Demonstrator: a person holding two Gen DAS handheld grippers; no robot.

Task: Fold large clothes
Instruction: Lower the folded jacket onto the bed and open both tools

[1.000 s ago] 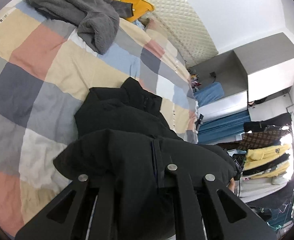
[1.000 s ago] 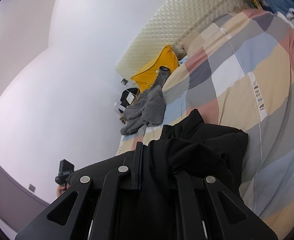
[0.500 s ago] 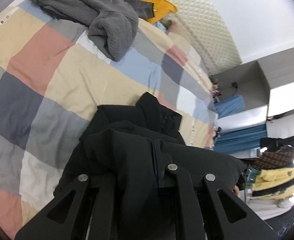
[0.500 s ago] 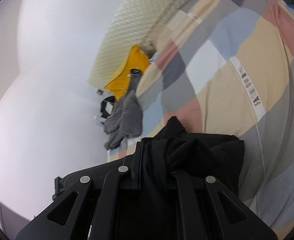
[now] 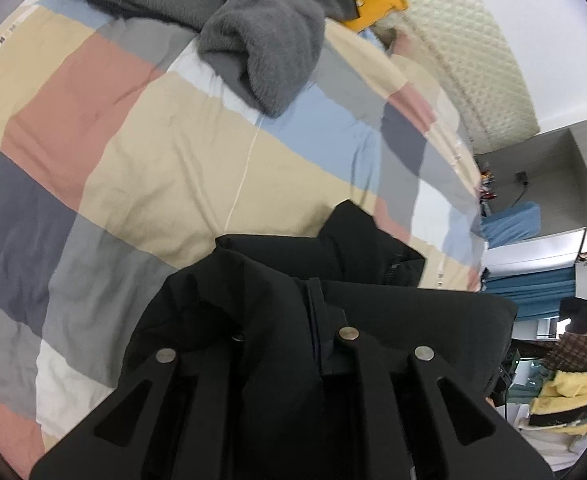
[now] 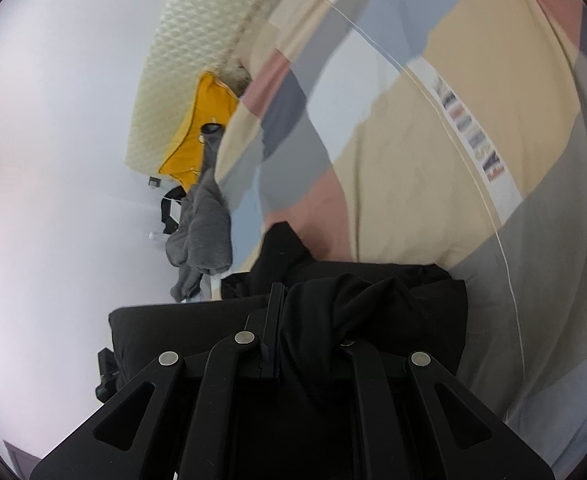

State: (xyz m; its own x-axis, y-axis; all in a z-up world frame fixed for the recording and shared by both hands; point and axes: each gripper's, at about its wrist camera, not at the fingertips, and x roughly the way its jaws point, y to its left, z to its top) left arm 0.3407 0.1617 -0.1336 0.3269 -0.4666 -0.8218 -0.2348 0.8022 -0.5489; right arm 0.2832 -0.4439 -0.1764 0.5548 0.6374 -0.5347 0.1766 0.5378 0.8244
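Note:
A black jacket (image 5: 277,292) lies folded over on the checked bedspread (image 5: 141,148), its collar pointing away from me. My left gripper (image 5: 293,344) is shut on the jacket's near edge, the cloth bunched between the fingers. In the right wrist view the same black jacket (image 6: 373,292) is gathered in my right gripper (image 6: 301,344), which is shut on a fold of it. The fingertips of both grippers are hidden in the cloth.
A grey fleece garment (image 5: 253,28) lies heaped at the far side of the bed, next to a yellow pillow (image 5: 369,0) by the quilted headboard (image 5: 473,52). A clothes rack (image 5: 565,380) stands to the right. The grey garment also shows in the right wrist view (image 6: 205,232).
Both grippers have carried the jacket's near edge forward over the bed, toward the collar. The folded jacket now sits lower and closer in both views.

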